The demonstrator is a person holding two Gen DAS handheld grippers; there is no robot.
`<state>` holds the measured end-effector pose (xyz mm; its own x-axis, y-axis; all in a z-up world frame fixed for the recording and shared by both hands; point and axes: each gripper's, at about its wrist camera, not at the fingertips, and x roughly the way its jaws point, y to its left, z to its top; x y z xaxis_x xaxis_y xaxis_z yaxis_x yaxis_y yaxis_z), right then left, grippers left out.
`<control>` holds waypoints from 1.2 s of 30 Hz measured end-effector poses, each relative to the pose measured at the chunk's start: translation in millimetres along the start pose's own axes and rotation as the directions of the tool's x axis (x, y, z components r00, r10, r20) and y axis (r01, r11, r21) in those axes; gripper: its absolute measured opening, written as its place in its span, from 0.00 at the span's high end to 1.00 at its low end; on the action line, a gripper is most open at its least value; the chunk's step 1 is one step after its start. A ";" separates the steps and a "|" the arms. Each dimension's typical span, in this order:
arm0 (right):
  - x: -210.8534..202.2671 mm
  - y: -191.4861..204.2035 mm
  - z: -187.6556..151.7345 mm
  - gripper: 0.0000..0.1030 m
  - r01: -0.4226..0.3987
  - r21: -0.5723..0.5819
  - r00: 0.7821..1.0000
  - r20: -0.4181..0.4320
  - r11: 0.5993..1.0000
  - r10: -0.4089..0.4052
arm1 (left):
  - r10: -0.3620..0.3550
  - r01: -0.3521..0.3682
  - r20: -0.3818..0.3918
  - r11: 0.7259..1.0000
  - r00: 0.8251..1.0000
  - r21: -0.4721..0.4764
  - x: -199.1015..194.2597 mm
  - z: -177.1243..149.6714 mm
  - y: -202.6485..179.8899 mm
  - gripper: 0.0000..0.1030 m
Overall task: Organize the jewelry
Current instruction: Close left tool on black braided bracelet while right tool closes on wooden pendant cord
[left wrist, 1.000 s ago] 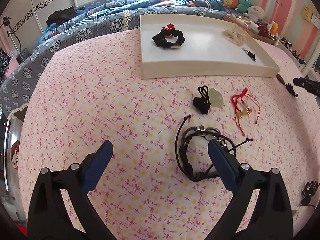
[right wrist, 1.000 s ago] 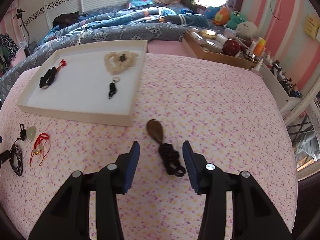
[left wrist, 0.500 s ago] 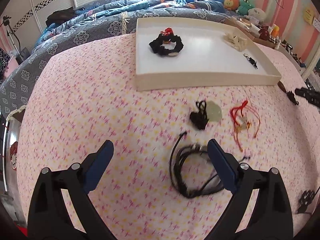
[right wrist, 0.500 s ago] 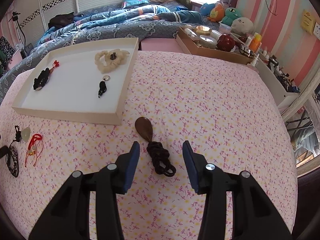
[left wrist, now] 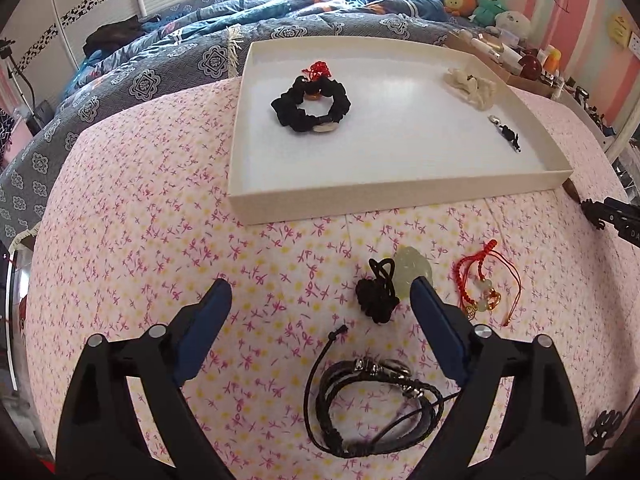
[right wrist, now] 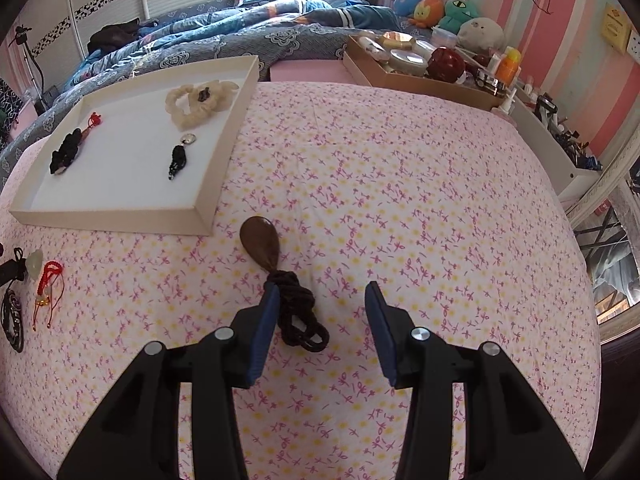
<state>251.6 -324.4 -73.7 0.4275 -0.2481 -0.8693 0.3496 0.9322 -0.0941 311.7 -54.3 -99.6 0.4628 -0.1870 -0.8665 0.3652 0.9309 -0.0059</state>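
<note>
A white tray (left wrist: 400, 196) on the pink floral bedspread holds a black beaded bracelet with a red knot (left wrist: 311, 104), a cream bracelet (left wrist: 472, 87) and a small black pendant (left wrist: 508, 134). On the spread lie a pale jade pendant with a black cord (left wrist: 408, 270), a red string bracelet (left wrist: 478, 280) and a black leather cord bracelet (left wrist: 376, 408). My left gripper (left wrist: 320, 300) is open above the leather bracelet. My right gripper (right wrist: 320, 300) is open over the black cord (right wrist: 298, 312) of a brown wooden pendant (right wrist: 262, 246). The tray also shows in the right wrist view (right wrist: 120, 216).
A blue patterned quilt (left wrist: 168, 64) lies behind the tray. A cardboard box of jars and bottles (right wrist: 424, 68) stands at the far right, with plush toys (right wrist: 452, 12) behind it. The bed edge drops off at the right (right wrist: 576, 240).
My left gripper has moved forward, so the leather bracelet now lies low between its fingers. My right gripper has moved forward and its left finger now reaches the pendant's cord.
</note>
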 end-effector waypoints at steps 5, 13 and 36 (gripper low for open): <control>0.1 0.6 0.5 0.56 -0.003 0.001 1.000 0.001 1.000 0.003 | -0.002 0.002 -0.005 1.000 1.000 0.002 0.5 -1.1 0.9 0.14; -15.8 18.0 4.0 0.56 -0.011 -0.044 0.999 0.036 0.999 0.012 | -0.006 0.006 -0.008 1.000 1.000 0.023 -11.9 -16.3 7.3 0.13; 3.8 -2.1 -5.3 0.56 -0.007 0.002 1.000 -0.017 1.000 0.007 | 0.013 -0.011 -0.042 0.999 0.999 0.035 -13.6 -49.6 25.2 0.36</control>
<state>248.1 -325.9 -79.3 0.4157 -0.2374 -0.8780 0.3485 0.9332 -0.0873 274.6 -12.7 -112.7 0.4333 -0.1619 -0.8866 0.3883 0.9213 0.0216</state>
